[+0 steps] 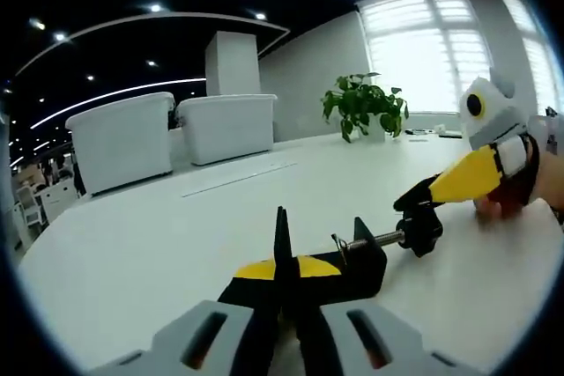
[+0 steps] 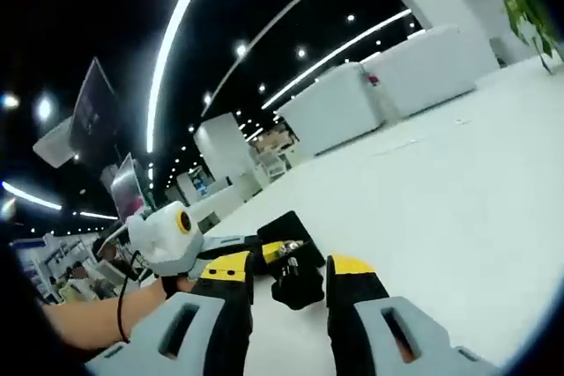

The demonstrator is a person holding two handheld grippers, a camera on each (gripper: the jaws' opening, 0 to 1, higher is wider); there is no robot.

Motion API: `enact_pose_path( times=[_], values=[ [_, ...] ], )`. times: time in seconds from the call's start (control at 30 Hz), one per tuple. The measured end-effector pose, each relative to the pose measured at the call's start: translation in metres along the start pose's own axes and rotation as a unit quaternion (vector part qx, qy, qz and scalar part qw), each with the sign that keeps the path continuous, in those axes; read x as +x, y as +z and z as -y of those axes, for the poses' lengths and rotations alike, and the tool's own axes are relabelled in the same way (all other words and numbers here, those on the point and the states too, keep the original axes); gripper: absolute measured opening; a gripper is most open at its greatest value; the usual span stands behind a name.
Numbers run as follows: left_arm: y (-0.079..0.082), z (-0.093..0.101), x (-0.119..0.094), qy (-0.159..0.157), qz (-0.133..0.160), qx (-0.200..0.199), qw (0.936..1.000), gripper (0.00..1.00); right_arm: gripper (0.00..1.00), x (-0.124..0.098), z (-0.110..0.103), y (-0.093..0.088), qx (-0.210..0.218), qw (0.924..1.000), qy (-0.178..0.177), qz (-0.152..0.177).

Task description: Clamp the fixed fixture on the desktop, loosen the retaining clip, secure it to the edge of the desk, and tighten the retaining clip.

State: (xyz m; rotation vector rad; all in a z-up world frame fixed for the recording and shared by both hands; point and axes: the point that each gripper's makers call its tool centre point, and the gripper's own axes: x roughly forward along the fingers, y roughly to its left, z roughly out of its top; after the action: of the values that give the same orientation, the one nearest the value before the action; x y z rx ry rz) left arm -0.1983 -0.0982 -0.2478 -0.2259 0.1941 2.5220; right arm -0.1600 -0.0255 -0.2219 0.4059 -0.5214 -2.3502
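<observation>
A black C-shaped clamp fixture (image 1: 357, 261) lies on the white desk (image 1: 176, 244). Its threaded screw (image 1: 374, 239) ends in a black knob (image 1: 421, 231). My left gripper (image 1: 282, 270) is shut on the fixture's thin frame, its yellow-tipped jaws pressed together around it. My right gripper (image 1: 432, 195) comes in from the right, its yellow jaw reaching down onto the knob. In the right gripper view the knob (image 2: 298, 286) sits between the two jaws of my right gripper (image 2: 295, 275), which hold it. Beyond it the left gripper (image 2: 167, 235) grips the fixture (image 2: 282, 239).
Two white boxy seats (image 1: 176, 134) stand beyond the desk's far edge, and a potted plant (image 1: 363, 103) stands at the back right by the window. The desk's curved left edge (image 1: 35, 244) is near. A person's forearm (image 2: 88, 314) reaches in at the lower left.
</observation>
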Motion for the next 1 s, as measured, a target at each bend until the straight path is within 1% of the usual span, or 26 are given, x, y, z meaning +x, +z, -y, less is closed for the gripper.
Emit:
enact_pose_path(
  times=[0.03,0.07,0.1,0.13,0.17,0.27,0.4,0.43,0.47,0.53,0.6,0.63,0.67,0.7,0.77,0.8,0.83,0.87,0.9,0.93,0.97,1.0],
  values=[
    [0.000,0.000,0.000,0.000,0.000,0.000,1.0000,0.07,0.31,0.001,0.003,-0.001,-0.003,0.9999,-0.010,-0.003],
    [0.000,0.000,0.000,0.000,0.000,0.000,1.0000,0.07,0.30,0.003,0.003,-0.002,-0.003,0.9999,-0.012,-0.003],
    [0.000,0.000,0.000,0.000,0.000,0.000,1.0000,0.07,0.28,0.006,0.003,-0.004,-0.008,0.9998,-0.018,-0.010],
    [0.000,0.000,0.000,0.000,0.000,0.000,1.0000,0.07,0.24,0.007,0.003,-0.007,-0.011,0.9996,-0.019,-0.019],
    [0.000,0.000,0.000,0.000,0.000,0.000,1.0000,0.07,0.22,0.009,0.001,-0.013,-0.012,0.9990,-0.021,-0.037],
    [0.000,0.001,0.000,0.000,0.000,-0.001,1.0000,0.07,0.21,0.011,0.003,-0.010,-0.002,0.9993,-0.022,-0.031],
    [0.000,0.001,-0.001,0.001,0.000,-0.001,1.0000,0.06,0.21,0.010,0.001,-0.010,-0.013,0.9993,-0.020,-0.028],
    [0.000,0.001,-0.001,0.001,0.000,-0.001,1.0000,0.06,0.21,0.010,0.002,-0.010,-0.023,0.9993,-0.019,-0.024],
    [0.000,0.001,-0.001,0.001,0.000,-0.001,1.0000,0.06,0.21,0.010,0.002,-0.008,-0.046,0.9987,-0.017,-0.016],
    [0.000,0.002,-0.001,0.001,0.000,-0.002,1.0000,0.06,0.20,0.010,0.002,-0.006,-0.075,0.9970,-0.017,-0.009],
    [0.000,0.001,-0.001,0.001,0.000,-0.002,1.0000,0.06,0.20,0.009,0.001,-0.004,-0.120,0.9927,-0.012,0.007],
    [0.000,0.002,-0.001,0.000,-0.001,-0.003,1.0000,0.06,0.20,0.009,0.001,-0.003,-0.134,0.9909,-0.014,0.009],
    [0.000,0.003,-0.001,0.000,-0.001,-0.004,1.0000,0.06,0.20,0.008,0.000,-0.002,-0.158,0.9873,-0.012,0.016],
    [0.000,0.003,-0.001,-0.001,-0.001,-0.004,1.0000,0.06,0.20,0.010,0.001,-0.002,-0.199,0.9796,-0.008,0.022],
    [0.000,0.004,-0.001,-0.003,-0.001,-0.004,1.0000,0.06,0.20,0.010,-0.002,0.000,-0.237,0.9711,-0.009,0.029],
    [0.000,0.004,-0.001,-0.004,-0.001,-0.005,1.0000,0.06,0.19,0.009,-0.004,0.001,-0.259,0.9653,-0.013,0.031],
    [0.000,0.004,-0.001,-0.004,-0.001,-0.006,1.0000,0.06,0.19,0.009,-0.005,0.002,-0.292,0.9555,-0.016,0.037],
    [0.000,0.004,-0.001,-0.004,-0.001,-0.005,1.0000,0.06,0.19,0.009,-0.005,0.003,-0.326,0.9444,-0.024,0.039],
    [0.000,0.004,-0.001,-0.004,-0.001,-0.006,1.0000,0.06,0.19,0.010,-0.009,0.003,-0.359,0.9321,-0.025,0.042],
    [0.000,0.003,-0.001,-0.003,-0.001,-0.006,1.0000,0.06,0.19,0.010,-0.011,0.003,-0.386,0.9210,-0.031,0.043],
    [-0.001,0.003,-0.001,-0.002,-0.001,-0.006,1.0000,0.06,0.19,0.007,-0.016,-0.001,-0.413,0.9093,-0.032,0.043],
    [-0.001,0.002,-0.001,-0.002,-0.001,-0.007,1.0000,0.06,0.19,0.007,-0.017,-0.002,-0.434,0.8993,-0.036,0.044]
  ],
)
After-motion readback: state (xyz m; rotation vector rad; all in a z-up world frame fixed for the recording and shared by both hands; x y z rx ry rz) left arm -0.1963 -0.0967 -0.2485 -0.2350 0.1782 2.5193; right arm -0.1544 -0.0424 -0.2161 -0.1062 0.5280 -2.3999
